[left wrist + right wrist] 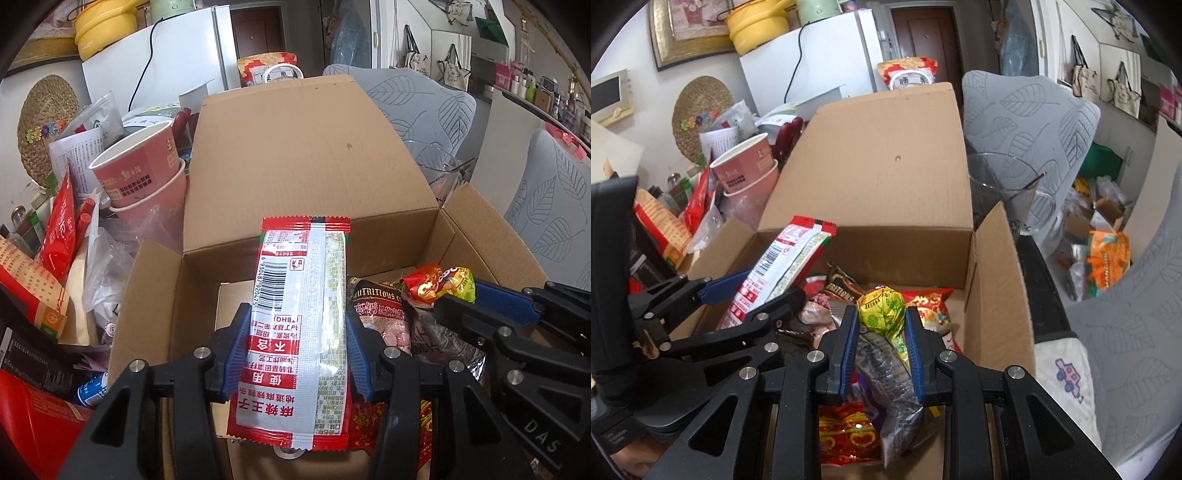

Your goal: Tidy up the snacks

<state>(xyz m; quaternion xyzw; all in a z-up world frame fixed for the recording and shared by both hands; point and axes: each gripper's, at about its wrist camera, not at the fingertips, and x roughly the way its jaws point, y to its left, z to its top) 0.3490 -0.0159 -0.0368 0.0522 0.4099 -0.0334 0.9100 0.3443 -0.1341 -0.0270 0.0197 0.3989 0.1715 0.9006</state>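
An open cardboard box stands in front of me, with several snack packets on its floor. My left gripper is shut on a long red and white snack packet and holds it above the left part of the box; the packet shows in the right wrist view too. My right gripper is shut on a yellow-green wrapped candy above the packets in the box; the candy also shows in the left wrist view.
Left of the box stand stacked pink paper cups amid red packets and papers. A clear glass jug stands behind the box's right flap. Grey leaf-print chairs are at the right. A white fridge is behind.
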